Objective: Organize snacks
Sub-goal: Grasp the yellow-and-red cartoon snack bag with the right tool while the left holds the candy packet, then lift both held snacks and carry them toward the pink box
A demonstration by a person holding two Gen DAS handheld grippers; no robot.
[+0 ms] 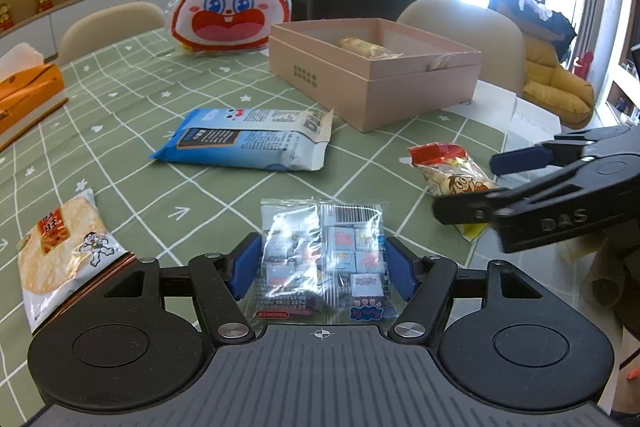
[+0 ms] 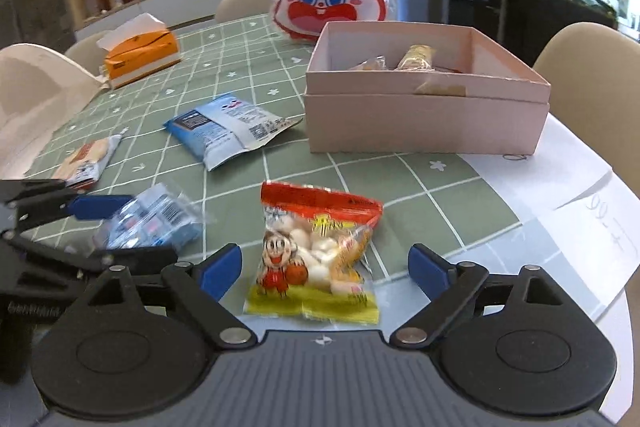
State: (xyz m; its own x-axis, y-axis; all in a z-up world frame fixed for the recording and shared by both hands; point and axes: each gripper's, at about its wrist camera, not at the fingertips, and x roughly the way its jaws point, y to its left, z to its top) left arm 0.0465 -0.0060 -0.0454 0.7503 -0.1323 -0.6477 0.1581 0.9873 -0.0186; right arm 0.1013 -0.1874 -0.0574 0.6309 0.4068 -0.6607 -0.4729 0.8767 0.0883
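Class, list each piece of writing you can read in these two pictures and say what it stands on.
"DAS": moulded on the right tongs.
"YIGKOMEE", upside down: red label on the clear candy packet.
"Peppa Pig", upside down: same packet.
Blue bag, rice cracker pack, pink box: print too small.

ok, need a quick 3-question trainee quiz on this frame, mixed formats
1. True or false: the pink box is empty.
2. Which packet lies between the right gripper's open jaws? A) blue-and-white pouch B) red-topped snack bag C) rice cracker packet
3. Fill in: the left gripper's blue pads flank a clear bag of small wrapped ____.

Key: 1 false, wrapped snacks lie inside; 2 B, pads not touching it; 3 candies.
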